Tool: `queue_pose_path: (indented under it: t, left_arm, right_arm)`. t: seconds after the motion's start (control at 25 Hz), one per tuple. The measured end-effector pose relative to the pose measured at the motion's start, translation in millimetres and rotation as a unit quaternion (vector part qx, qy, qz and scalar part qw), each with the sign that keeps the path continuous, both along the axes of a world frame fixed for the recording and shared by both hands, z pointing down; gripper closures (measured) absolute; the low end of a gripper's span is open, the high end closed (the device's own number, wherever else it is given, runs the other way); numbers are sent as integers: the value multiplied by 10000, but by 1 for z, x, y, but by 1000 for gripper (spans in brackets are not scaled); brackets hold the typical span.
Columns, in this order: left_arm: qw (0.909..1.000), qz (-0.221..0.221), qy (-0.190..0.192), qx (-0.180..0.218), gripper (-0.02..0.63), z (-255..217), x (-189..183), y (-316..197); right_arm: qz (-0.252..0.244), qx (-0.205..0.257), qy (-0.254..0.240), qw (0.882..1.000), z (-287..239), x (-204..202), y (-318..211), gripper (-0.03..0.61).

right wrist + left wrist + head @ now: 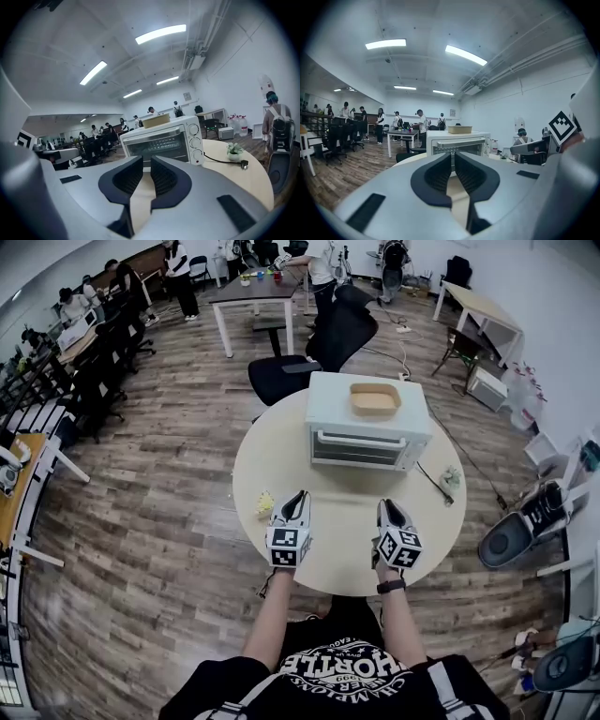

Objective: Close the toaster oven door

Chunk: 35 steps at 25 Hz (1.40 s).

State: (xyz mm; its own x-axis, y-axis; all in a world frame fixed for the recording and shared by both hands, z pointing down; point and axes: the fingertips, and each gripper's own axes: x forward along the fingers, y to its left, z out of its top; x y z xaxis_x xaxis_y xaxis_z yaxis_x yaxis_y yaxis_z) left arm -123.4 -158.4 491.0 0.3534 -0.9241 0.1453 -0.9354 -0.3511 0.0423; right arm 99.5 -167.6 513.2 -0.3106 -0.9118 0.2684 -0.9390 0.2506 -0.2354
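Note:
The white toaster oven point(370, 432) stands at the far side of the round table point(342, 540), its glass door upright against the front and its handle along the top. A tan tray point(375, 399) lies on its roof. My left gripper point(298, 495) and right gripper point(386, 504) hover side by side over the table's near half, pointing at the oven and apart from it. In the left gripper view the oven point(457, 143) shows behind the left gripper point(453, 157), whose jaws leave a thin empty gap. In the right gripper view the right gripper point(146, 161) has a slightly wider empty gap before the oven point(164, 140).
A small potted plant point(451, 479) and a black cable with plug point(433, 482) lie right of the oven. A yellow crumpled thing point(265, 502) sits at the table's left edge. A black office chair point(309, 352) stands behind the table; people stand at desks further back.

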Motion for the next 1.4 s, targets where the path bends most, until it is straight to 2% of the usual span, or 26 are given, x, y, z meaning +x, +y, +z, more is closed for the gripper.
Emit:
queue_pose_path:
  t: [0.12,0.24,0.32,0.4,0.6,1.16,1.4]
  left_arm:
    - [10000,41,38,41,579,-3,0,17]
    - [9997,-27,254,53,588,-4,-4,35]
    - [9993,-74,360,87,591,-5,-6,48]
    - [9995,-33,238,180,591,-8,-6,61]
    - [9990,105,-116,429,592,-16,0,86]
    - [9987,186,-80,464,592,-17,11,103]
    - [9991,294,-136,280,591,-2,24,96]
  right_arm:
    - [-48,142,113,9998,-9,-4,18,528]
    - [-46,314,278,9991,-16,0,38,551]
    - [-7,421,591,9974,-19,8,53,558]
    - [42,517,855,9950,-23,17,67,558]
    - [199,681,613,9956,-36,35,93,558]
    - [245,805,481,9953,-44,44,124,558]
    - [271,704,509,9959,-36,53,123,558]
